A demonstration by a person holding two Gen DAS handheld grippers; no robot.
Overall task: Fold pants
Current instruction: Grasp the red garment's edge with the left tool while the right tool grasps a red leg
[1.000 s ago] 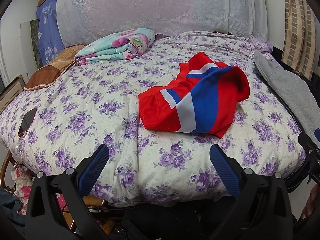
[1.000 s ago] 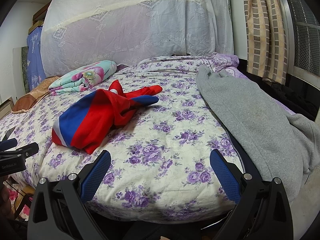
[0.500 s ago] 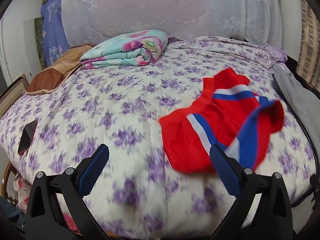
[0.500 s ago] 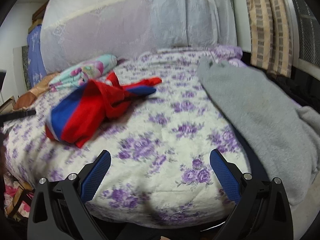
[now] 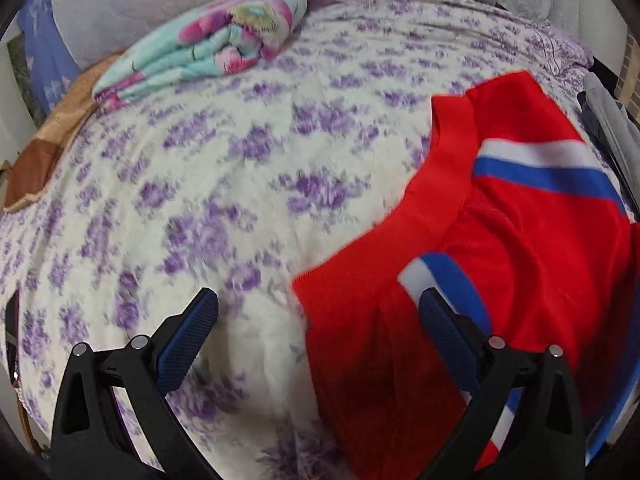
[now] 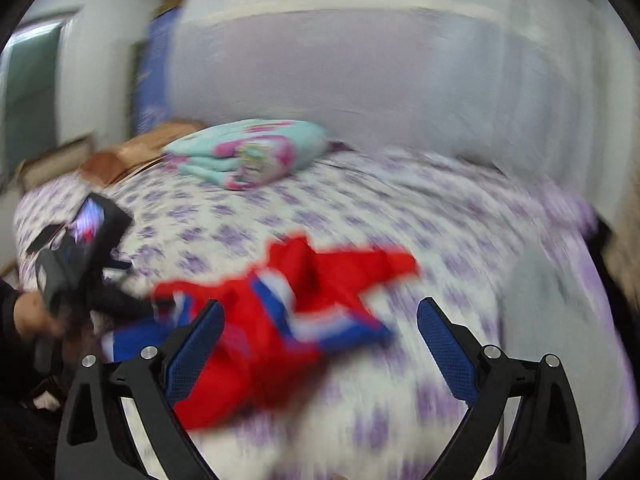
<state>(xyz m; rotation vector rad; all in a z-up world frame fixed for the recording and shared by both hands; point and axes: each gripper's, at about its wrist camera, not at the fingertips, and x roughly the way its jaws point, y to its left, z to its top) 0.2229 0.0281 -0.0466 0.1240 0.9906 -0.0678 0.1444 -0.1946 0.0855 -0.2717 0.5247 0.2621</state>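
Red pants (image 5: 512,264) with blue and white stripes lie crumpled on the purple-flowered bedspread (image 5: 240,184). In the left wrist view my left gripper (image 5: 320,336) hovers open just over the pants' near left edge, its right finger above the red cloth, nothing between the fingers. The right wrist view is blurred: the pants (image 6: 280,320) lie ahead and slightly left of my open right gripper (image 6: 320,344), whose left finger overlaps the red cloth. At the left of that view a hand holds the left gripper (image 6: 80,264) by the pants.
A folded turquoise floral blanket (image 5: 200,52) lies near the head of the bed, with a brown cushion (image 5: 44,136) to its left. A grey garment (image 5: 612,120) lies along the bed's right edge. A pale covered headboard (image 6: 360,80) stands behind.
Both grippers have moved in over the bed toward the pants. The left one is now close above the pants' left edge. The right one has swung left and its view is blurred.
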